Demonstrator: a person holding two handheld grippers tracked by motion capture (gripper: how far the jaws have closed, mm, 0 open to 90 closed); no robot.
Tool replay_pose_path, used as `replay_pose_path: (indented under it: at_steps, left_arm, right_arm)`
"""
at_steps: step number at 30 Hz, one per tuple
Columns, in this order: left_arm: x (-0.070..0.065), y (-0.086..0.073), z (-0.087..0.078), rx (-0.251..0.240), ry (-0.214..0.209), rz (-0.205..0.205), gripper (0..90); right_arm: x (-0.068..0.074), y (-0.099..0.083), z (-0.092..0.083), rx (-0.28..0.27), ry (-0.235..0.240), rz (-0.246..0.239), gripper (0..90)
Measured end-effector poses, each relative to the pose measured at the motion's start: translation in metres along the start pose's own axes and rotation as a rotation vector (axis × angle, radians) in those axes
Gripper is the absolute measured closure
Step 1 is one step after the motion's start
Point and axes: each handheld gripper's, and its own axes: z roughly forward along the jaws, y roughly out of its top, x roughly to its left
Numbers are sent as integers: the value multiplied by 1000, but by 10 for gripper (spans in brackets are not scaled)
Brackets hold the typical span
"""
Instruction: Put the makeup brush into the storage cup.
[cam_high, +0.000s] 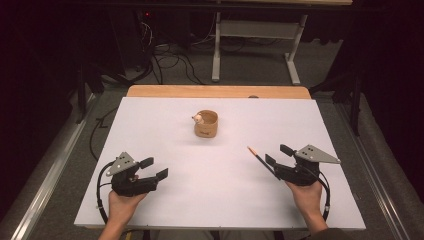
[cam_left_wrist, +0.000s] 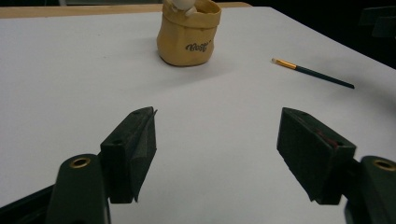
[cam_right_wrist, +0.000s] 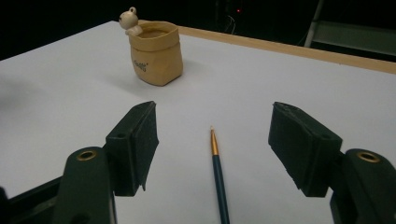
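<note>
With its jaws spread wide, the right gripper (cam_right_wrist: 212, 140) straddles the paintbrush (cam_right_wrist: 218, 179) lying flat on the white table (cam_high: 165, 130), so I'd lower squarely and pinch mid-handle, while the left gripper (cam_left_wrist: 217, 149) waits open, well apart from it.

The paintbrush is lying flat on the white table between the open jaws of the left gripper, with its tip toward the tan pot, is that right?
Not quite: the paintbrush lies between the open jaws of the right gripper, not the left. The right gripper view shows it flat on the white table, tip toward the tan pot. In the left gripper view it lies off to the side.
</note>
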Motion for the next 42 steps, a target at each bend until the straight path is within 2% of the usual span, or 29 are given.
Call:
replay_pose_path:
  at_steps: [29,42]
  left_arm:
    - [0,0,-1,-3,-2,-4,287]
    - [0,0,-2,-8,-5,-4,287]
  right_arm:
    - [26,18,38,14,69,-44,352]
    - [32,29,54,18,70,-50,338]
